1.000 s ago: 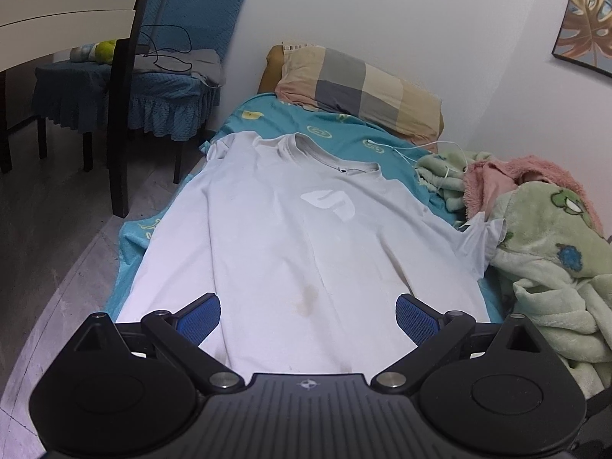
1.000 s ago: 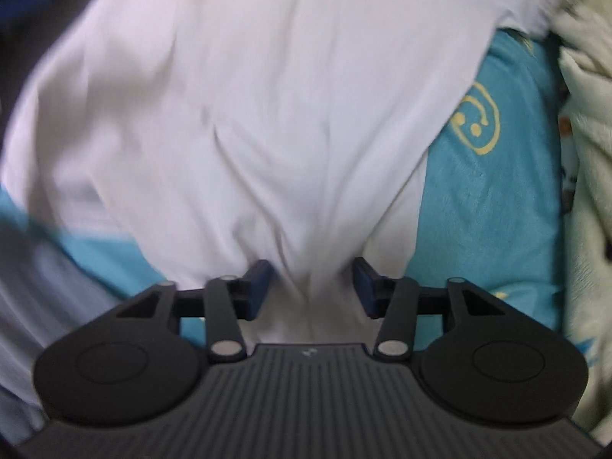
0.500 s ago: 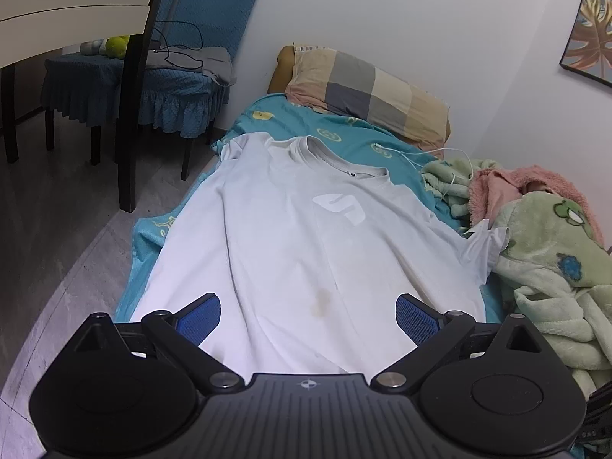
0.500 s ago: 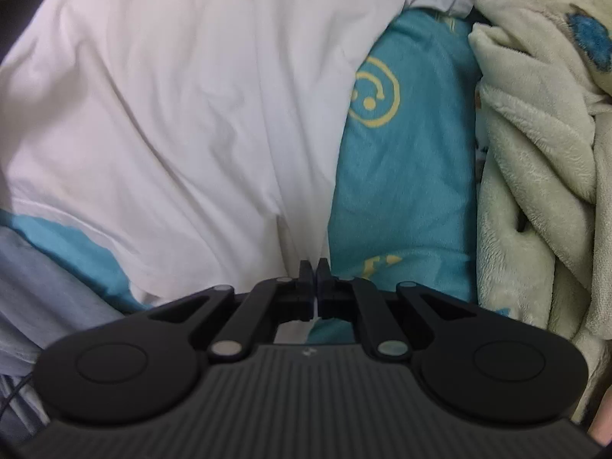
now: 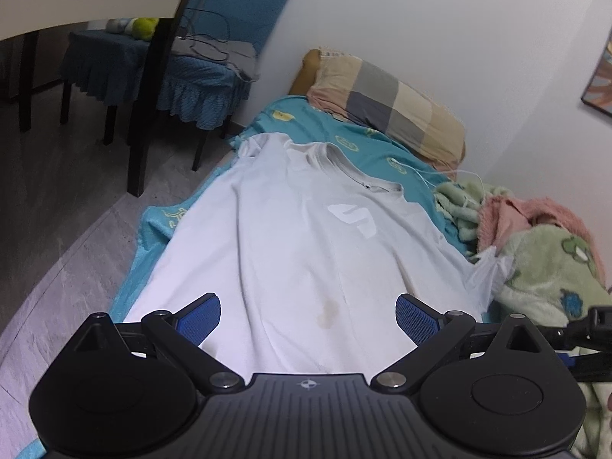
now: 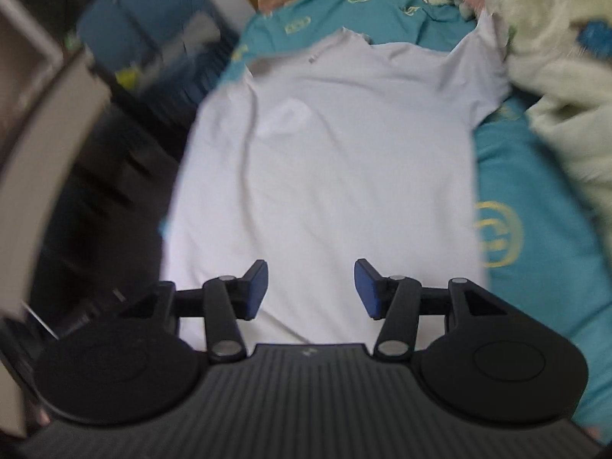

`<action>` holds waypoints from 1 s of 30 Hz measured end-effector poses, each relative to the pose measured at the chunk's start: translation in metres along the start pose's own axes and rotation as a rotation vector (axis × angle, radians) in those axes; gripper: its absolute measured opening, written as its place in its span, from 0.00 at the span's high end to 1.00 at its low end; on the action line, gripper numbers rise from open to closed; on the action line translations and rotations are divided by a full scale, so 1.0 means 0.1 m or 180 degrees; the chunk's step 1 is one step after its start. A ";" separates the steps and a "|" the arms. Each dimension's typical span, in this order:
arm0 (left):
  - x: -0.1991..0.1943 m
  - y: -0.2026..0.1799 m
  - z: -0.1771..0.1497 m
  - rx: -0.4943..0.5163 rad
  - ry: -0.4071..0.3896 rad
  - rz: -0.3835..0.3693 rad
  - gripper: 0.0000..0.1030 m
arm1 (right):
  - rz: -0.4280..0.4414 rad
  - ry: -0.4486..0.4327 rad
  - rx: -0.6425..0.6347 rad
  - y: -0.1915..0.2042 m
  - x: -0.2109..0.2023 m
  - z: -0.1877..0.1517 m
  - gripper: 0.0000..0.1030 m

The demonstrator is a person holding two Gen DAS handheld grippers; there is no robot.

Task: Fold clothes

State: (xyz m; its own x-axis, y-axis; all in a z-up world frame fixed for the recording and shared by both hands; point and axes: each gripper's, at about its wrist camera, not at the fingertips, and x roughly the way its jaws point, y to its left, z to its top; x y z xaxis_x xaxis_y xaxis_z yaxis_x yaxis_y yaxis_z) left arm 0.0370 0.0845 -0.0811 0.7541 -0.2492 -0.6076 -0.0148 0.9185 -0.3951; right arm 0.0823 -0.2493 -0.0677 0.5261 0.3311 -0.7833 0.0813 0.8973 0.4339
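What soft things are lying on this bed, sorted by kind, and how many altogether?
T-shirt: 1, white, spread flat
Pillow: 1, checked
Fleece blankets: 2, green and pink
Bedsheet: 1, teal
Total: 5

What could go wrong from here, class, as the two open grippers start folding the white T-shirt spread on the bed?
1. The T-shirt's right sleeve lies against the green fleece blanket; a grasp there might catch the blanket too.
2. A white cable runs near the collar and could snag.
3. The shirt's left edge lies near the bed's edge, so it may slide toward the floor.
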 end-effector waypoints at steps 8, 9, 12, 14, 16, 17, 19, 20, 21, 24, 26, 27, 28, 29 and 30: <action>0.59 0.38 0.57 -0.0464 -0.0046 0.0179 0.12 | 0.0196 -0.0438 0.0086 0.01 0.47 0.11 0.49; 0.74 0.45 0.68 -0.0567 -0.0066 0.0192 0.13 | 0.0088 -0.0506 0.0010 -0.04 0.50 0.12 0.49; 1.20 0.70 1.00 -0.0833 -0.0131 0.0293 0.22 | -0.0125 -0.0560 -0.0059 -0.18 0.61 0.20 0.47; 1.51 0.87 1.19 -0.0994 -0.0174 0.0362 0.27 | -0.0090 -0.0539 -0.0019 -0.24 0.70 0.26 0.47; 1.81 1.00 1.33 -0.1092 -0.0190 0.0420 0.35 | -0.0041 -0.0539 -0.0034 -0.22 0.79 0.31 0.47; 1.93 1.04 1.37 -0.1132 -0.0201 0.0399 0.36 | -0.0026 -0.0545 -0.0058 -0.22 0.84 0.33 0.47; 2.18 1.12 1.46 -0.1211 -0.0222 0.0355 0.37 | -0.0050 -0.0556 -0.0154 -0.20 0.94 0.38 0.47; 2.29 1.16 1.51 -0.1242 -0.0228 0.0332 0.37 | -0.0059 -0.0542 -0.0180 -0.20 1.00 0.40 0.47; 2.39 1.17 1.53 -0.1241 -0.0219 0.0308 0.39 | -0.0049 -0.0519 -0.0180 -0.21 1.04 0.42 0.47; 2.67 1.16 1.58 -0.1100 -0.0114 0.0296 0.52 | -0.0012 -0.0448 -0.0143 -0.23 1.17 0.48 0.47; 2.80 1.13 1.60 -0.1020 -0.0060 0.0267 0.65 | 0.0012 -0.0408 -0.0103 -0.25 1.23 0.51 0.47; 2.85 1.12 1.60 -0.0990 -0.0046 0.0239 0.74 | 0.0009 -0.0390 -0.0081 -0.27 1.25 0.53 0.47; 2.88 1.09 1.61 -0.0946 -0.0040 0.0205 0.86 | 0.0008 -0.0382 -0.0065 -0.28 1.26 0.53 0.47; 2.89 1.05 1.62 -0.0856 -0.0048 0.0208 0.93 | 0.0008 -0.0373 -0.0049 -0.29 1.27 0.53 0.47; 2.88 0.99 1.63 -0.0706 -0.0079 0.0272 0.97 | 0.0007 -0.0365 -0.0033 -0.31 1.27 0.53 0.47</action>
State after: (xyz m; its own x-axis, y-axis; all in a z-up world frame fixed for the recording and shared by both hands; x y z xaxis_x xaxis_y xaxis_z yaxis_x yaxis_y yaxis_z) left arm 0.3604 0.1536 -0.1827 0.7598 -0.1633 -0.6293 -0.2211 0.8453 -0.4864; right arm 0.1920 -0.2503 -0.1570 0.6199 0.2980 -0.7259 0.0716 0.8997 0.4306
